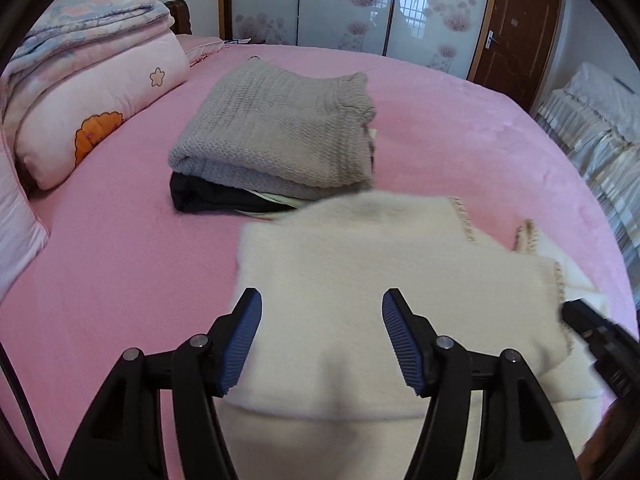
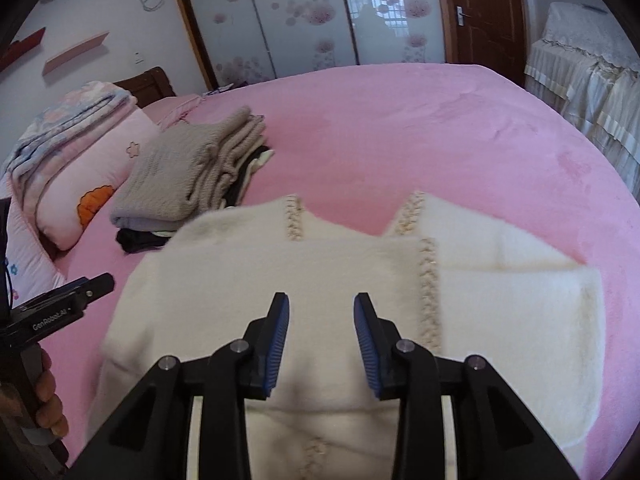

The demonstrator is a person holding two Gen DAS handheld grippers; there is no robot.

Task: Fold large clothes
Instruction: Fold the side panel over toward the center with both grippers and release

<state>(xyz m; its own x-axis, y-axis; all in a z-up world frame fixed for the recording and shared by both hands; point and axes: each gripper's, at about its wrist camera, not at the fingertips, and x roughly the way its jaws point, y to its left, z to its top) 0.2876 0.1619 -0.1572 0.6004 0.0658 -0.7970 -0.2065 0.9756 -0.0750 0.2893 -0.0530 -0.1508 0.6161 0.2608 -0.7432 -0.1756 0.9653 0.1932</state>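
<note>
A fluffy cream-white garment (image 1: 384, 272) with braided beige trim lies partly folded on the pink bed near me; it also shows in the right wrist view (image 2: 320, 264). My left gripper (image 1: 322, 308) is open over its left part, holding nothing. My right gripper (image 2: 321, 308) is open over its middle, holding nothing. The right gripper's tip (image 1: 588, 324) shows at the right edge of the left wrist view. The left gripper's body (image 2: 60, 312) shows at the left edge of the right wrist view.
A stack of folded clothes, grey knit on top (image 1: 276, 128), dark one beneath, lies on the pink bed sheet (image 1: 120, 248) beyond the white garment; the stack also shows in the right wrist view (image 2: 188, 172). Pillows and quilts (image 1: 88, 92) sit at the left. A cloth-covered piece of furniture (image 2: 588, 80) stands right.
</note>
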